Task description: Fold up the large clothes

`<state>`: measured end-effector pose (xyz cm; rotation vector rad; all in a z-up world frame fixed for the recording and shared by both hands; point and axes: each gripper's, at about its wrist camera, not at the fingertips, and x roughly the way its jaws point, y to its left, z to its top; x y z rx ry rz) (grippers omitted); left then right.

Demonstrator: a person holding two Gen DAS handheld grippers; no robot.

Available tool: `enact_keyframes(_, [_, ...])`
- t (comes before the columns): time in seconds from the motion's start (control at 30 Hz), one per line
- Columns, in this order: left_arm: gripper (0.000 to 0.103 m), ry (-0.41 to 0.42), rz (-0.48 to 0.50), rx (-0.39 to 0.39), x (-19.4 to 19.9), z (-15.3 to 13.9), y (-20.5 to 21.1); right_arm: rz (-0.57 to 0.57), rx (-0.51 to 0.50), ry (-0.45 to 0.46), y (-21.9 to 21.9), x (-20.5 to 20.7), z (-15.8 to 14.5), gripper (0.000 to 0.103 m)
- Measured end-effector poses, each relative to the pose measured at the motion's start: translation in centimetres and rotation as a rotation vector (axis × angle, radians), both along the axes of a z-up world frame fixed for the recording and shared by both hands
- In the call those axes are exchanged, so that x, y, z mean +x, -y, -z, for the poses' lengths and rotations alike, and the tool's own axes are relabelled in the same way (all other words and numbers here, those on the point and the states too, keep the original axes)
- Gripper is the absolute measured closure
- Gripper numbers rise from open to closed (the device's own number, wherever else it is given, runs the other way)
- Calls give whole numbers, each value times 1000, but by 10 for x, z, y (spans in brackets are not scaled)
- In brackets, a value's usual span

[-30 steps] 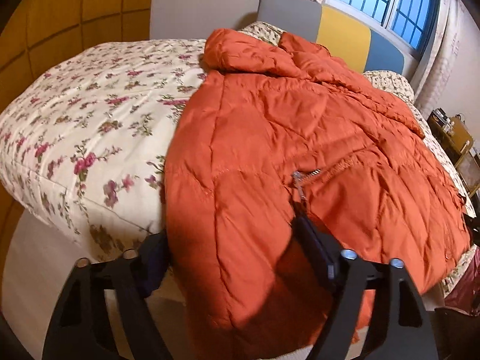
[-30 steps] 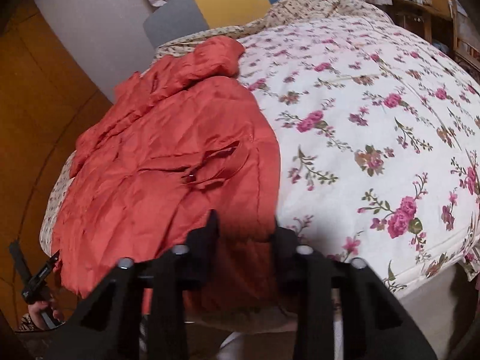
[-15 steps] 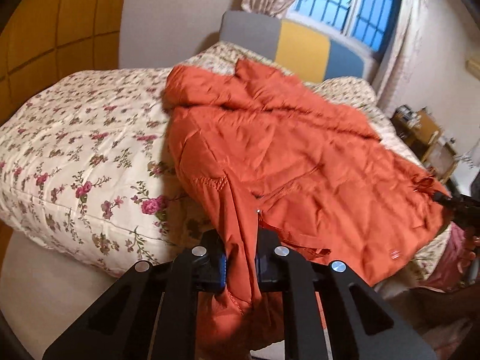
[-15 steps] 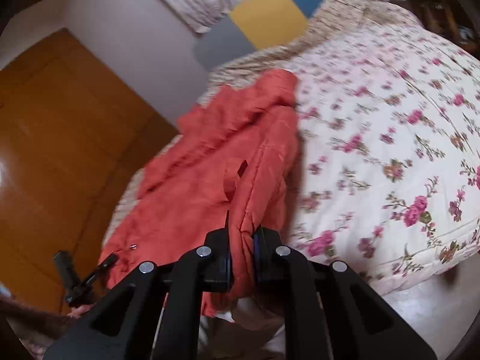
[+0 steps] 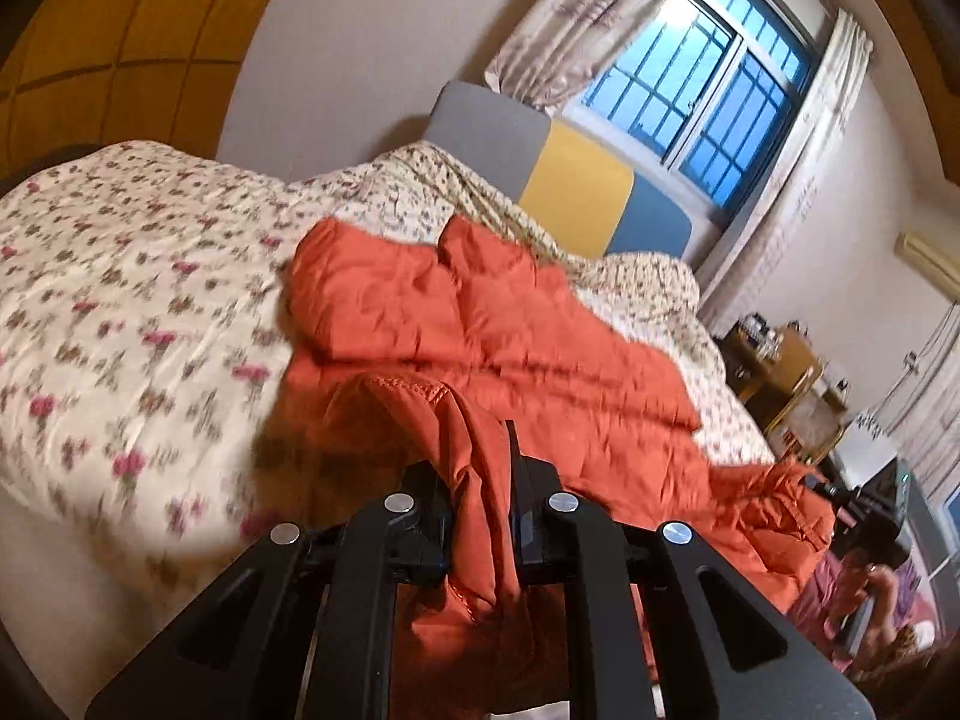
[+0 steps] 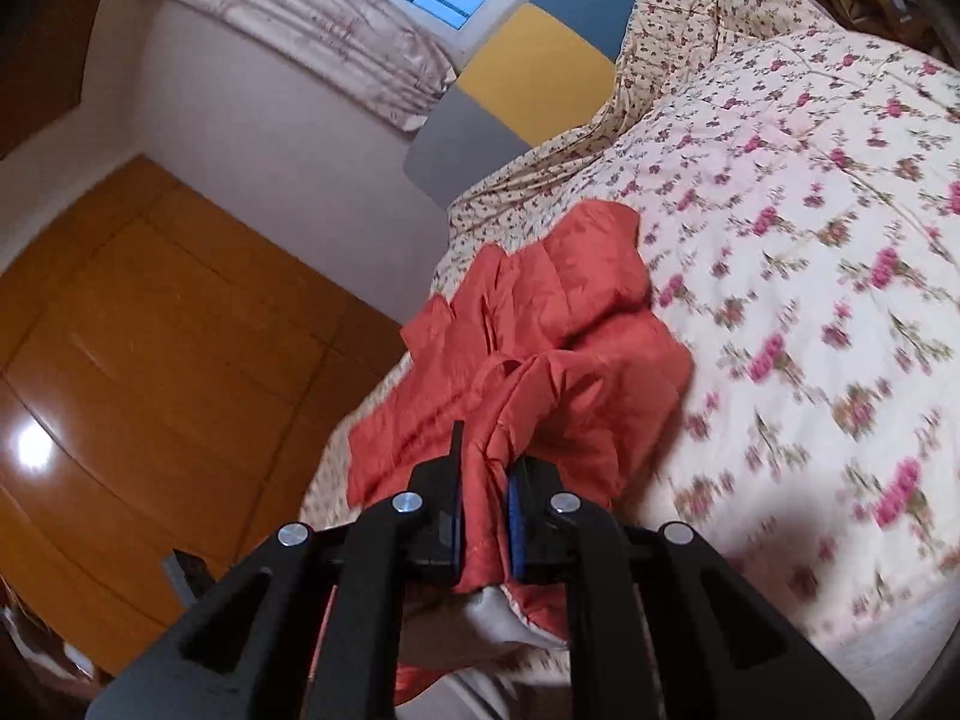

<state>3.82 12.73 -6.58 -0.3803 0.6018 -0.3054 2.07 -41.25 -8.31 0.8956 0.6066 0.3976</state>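
Both grippers are clamped on the hem of the orange jacket (image 5: 480, 330), which otherwise lies spread over the floral quilt (image 5: 120, 300) of the bed, collar end toward the headboard (image 5: 576, 186). Left gripper (image 5: 480, 480): jaws closed tight on a bunched fold of the hem, fabric rising in a ridge from the pads and sagging below them between the black arms. Right gripper (image 6: 485, 474): jaws pinch a narrower pleat of the same jacket (image 6: 540, 330); its blue pads (image 6: 516, 516) show on either side of the cloth, and a pale lining hangs below the grip. The right jaws closed further on that fold earlier in the last second and are steady now. Left wrist view only: the barred window (image 5: 708, 102) with curtains (image 5: 570, 30), cluttered wooden furniture (image 5: 780, 372) along the far wall, and at lower right a hand (image 5: 870, 606) holding dark hardware near the jacket's far corner; whether that is the right gripper I cannot tell. Right wrist view only: the orange-brown wooden panels (image 6: 150, 360) beside the bed, with a bright glare spot, and the wide bare stretch of quilt (image 6: 810, 270) to the jacket's right. The grey, yellow and blue headboard (image 6: 528, 78) appears in both views. Quilt pattern is motion-blurred in both.
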Motion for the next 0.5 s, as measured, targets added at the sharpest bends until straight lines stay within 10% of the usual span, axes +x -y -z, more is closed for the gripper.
enact_keyframes(0.5, [91, -91, -74, -73, 125, 6, -16, 16, -9, -17, -3, 142, -5, 90])
